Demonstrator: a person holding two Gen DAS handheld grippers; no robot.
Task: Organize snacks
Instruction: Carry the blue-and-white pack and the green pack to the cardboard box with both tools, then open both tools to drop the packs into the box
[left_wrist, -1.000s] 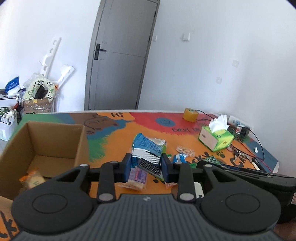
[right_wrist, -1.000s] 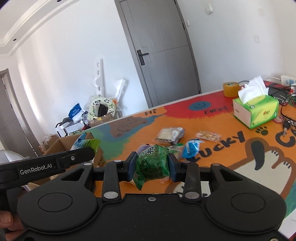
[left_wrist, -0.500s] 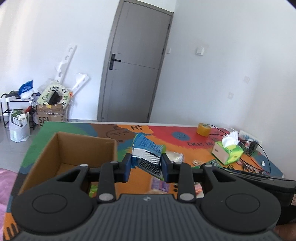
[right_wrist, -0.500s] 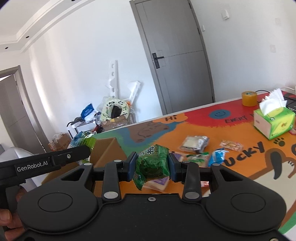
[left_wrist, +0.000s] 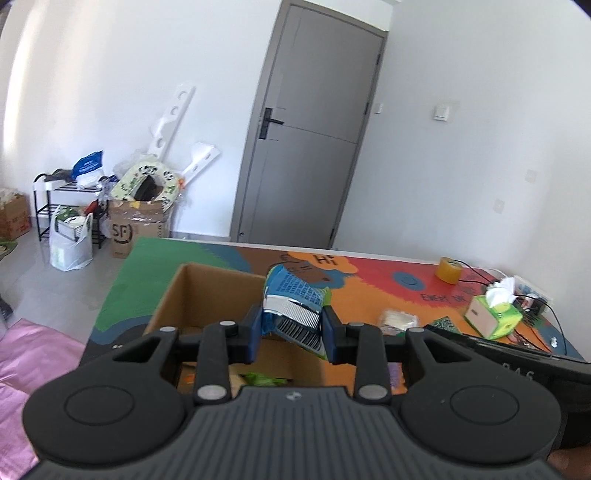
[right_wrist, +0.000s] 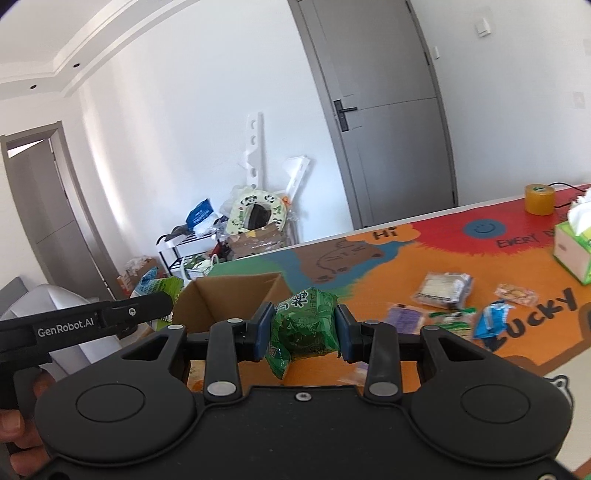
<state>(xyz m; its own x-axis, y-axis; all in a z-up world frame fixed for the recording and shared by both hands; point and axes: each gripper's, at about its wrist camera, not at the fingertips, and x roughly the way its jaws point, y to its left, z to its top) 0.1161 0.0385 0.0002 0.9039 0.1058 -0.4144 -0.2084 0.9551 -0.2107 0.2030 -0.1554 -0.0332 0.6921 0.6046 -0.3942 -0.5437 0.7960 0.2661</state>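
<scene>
My left gripper (left_wrist: 291, 332) is shut on a blue and white snack packet (left_wrist: 293, 302) and holds it above the open cardboard box (left_wrist: 207, 291). A green packet (left_wrist: 262, 378) lies inside the box. My right gripper (right_wrist: 304, 334) is shut on a green snack packet (right_wrist: 304, 328), above the table just right of the box (right_wrist: 236, 299). The left gripper also shows in the right wrist view (right_wrist: 155, 306) over the box's left side, with its packet (right_wrist: 159, 288). Several loose snacks (right_wrist: 445, 290) lie on the colourful table mat (right_wrist: 388, 273).
A green tissue box (right_wrist: 574, 251) and a yellow tape roll (right_wrist: 539, 199) stand at the table's far right, with cables (left_wrist: 532, 299) beyond. A cluttered rack and boxes (left_wrist: 136, 221) stand on the floor by the grey door (left_wrist: 306, 147).
Both grippers have moved left with their packets. The left one has come over the box; the right one has neared the box's right side.
</scene>
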